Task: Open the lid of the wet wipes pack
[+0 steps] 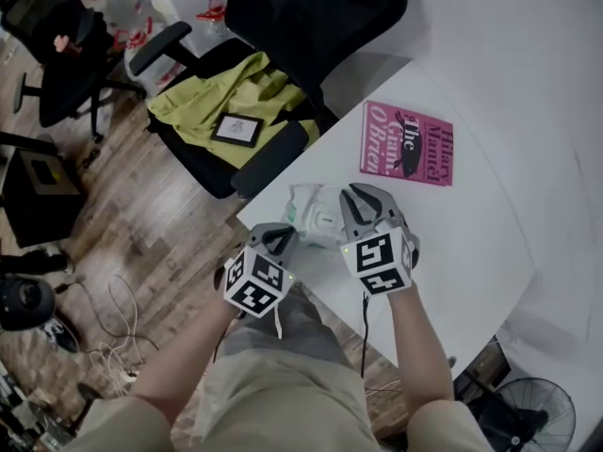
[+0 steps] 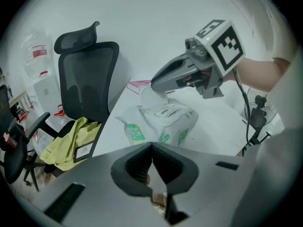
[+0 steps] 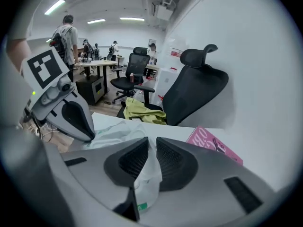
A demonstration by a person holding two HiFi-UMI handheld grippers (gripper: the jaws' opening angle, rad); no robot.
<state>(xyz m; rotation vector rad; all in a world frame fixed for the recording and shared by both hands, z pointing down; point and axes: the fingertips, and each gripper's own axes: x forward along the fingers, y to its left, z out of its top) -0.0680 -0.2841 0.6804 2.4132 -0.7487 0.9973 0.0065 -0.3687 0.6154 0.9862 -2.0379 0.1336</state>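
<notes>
wet wipes pack sits at 1 o'clock off my closed-up, empty left gripper; right gripper is nearer, clamped on its lid.

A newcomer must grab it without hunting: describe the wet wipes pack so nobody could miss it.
Start at the white table, whose far side holds a pink book. Nearer the person, by the edge beside the black chair, lies the wet wipes pack. Unlike the flat book, it is a soft white pouch with green labels, and the right gripper pinches its raised lid.
</notes>
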